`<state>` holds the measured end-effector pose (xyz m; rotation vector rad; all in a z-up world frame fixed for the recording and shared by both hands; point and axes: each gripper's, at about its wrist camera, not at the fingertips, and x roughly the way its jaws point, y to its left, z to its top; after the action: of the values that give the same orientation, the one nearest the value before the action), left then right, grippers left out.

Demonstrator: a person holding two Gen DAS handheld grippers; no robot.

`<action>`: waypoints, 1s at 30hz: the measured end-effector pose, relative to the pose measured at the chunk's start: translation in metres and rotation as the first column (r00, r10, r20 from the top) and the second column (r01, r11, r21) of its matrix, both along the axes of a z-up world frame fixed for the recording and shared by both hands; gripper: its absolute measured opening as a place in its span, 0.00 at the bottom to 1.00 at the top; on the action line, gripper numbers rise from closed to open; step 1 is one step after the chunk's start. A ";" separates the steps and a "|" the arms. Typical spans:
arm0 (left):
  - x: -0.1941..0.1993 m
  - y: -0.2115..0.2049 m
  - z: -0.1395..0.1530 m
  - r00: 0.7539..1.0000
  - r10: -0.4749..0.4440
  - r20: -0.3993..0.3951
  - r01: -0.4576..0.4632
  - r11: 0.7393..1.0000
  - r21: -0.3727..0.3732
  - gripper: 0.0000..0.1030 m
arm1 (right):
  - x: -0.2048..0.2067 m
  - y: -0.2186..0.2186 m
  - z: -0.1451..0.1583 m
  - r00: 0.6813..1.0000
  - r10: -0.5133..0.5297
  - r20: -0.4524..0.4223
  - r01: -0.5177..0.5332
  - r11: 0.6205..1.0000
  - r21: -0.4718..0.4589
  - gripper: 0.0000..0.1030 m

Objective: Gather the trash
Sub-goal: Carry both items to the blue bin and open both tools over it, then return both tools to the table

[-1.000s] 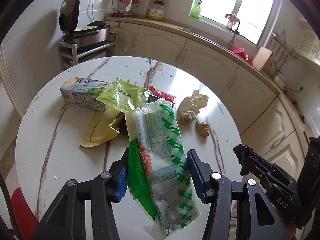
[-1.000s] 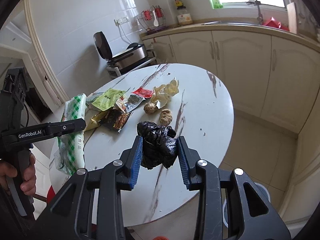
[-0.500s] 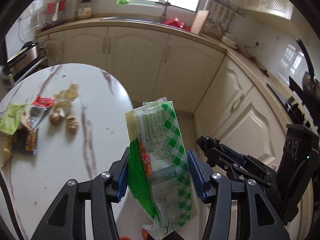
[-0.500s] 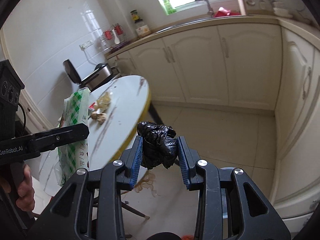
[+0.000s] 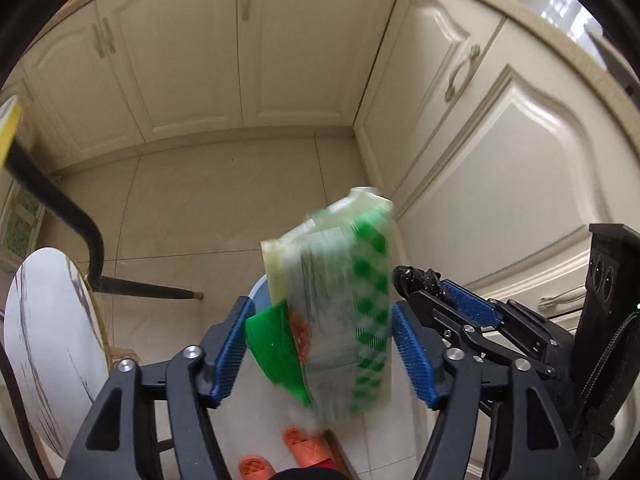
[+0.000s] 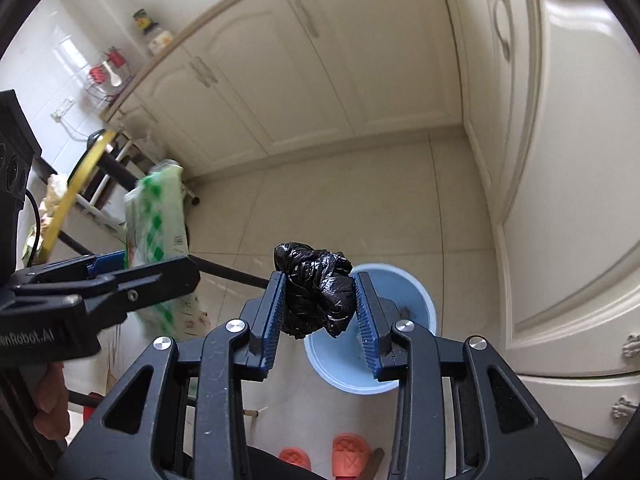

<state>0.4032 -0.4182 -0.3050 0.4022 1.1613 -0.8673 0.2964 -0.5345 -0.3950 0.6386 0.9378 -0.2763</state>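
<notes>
My left gripper [image 5: 320, 344] has its jaws spread wide around a green-checked plastic wrapper [image 5: 340, 300]. The wrapper is motion-blurred and sits loose between the pads, with a gap on each side. It also shows in the right wrist view [image 6: 158, 216]. My right gripper [image 6: 320, 312] is shut on a crumpled black plastic bag [image 6: 316, 288], held above a light blue bin [image 6: 404, 312] on the tiled floor. In the left wrist view only a sliver of the bin's rim [image 5: 256, 292] shows behind the wrapper.
Cream cabinet doors [image 5: 280, 48] line the back and right side. The round marble table [image 5: 44, 340] with black legs [image 5: 60, 208] is at the left. Orange slippers [image 6: 348, 450] lie on the floor near the bottom edge. More trash lies on the table edge [image 6: 52, 200].
Both grippers swung away from the table and tilted down toward the floor and the blue bin. The left jaws have opened wider and the wrapper is now loose and blurred. The right still holds the black bag.
</notes>
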 end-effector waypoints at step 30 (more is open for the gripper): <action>-0.059 0.081 0.076 0.958 0.144 0.249 -0.134 0.989 -0.054 0.80 | 0.020 0.035 -0.001 0.998 0.033 -0.053 -0.036 0.998 -0.053 0.74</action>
<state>0.3443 -0.3375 -0.2295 0.3839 0.9245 -0.6915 0.3164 -0.4993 -0.3955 0.5674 0.9878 -0.2874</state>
